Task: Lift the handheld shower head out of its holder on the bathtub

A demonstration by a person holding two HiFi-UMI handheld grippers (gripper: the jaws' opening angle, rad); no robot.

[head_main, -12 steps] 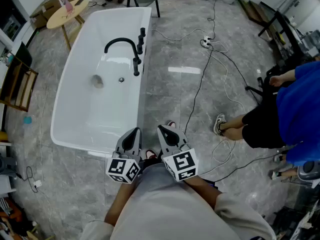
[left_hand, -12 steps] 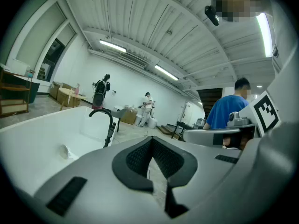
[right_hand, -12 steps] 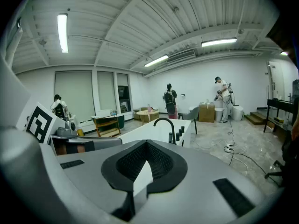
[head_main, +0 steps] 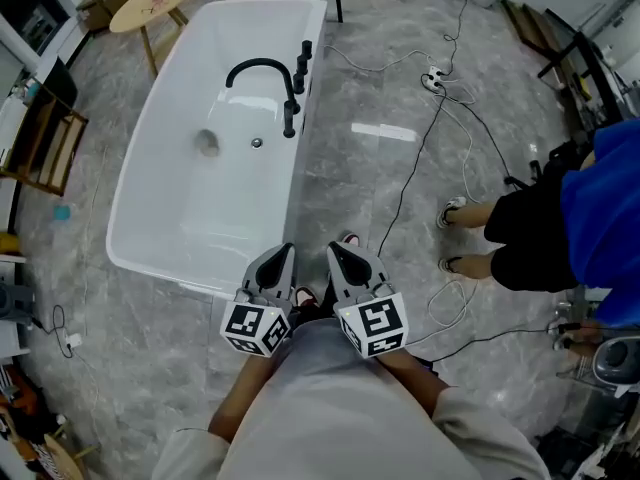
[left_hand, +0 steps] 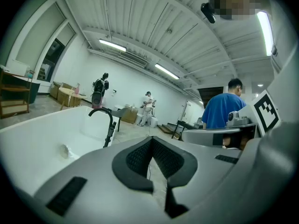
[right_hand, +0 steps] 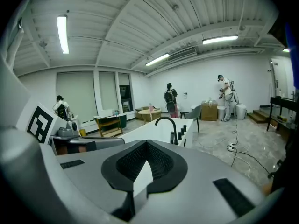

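L gripper shut, R gripper prob. shut, bathtub ahead

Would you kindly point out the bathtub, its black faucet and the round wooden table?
bathtub [head_main: 160, 173]: head view, on its left inner wall.
black faucet [head_main: 262, 63]: head view, on the top of the arched spout.
round wooden table [head_main: 138, 12]: head view, on the tabletop.
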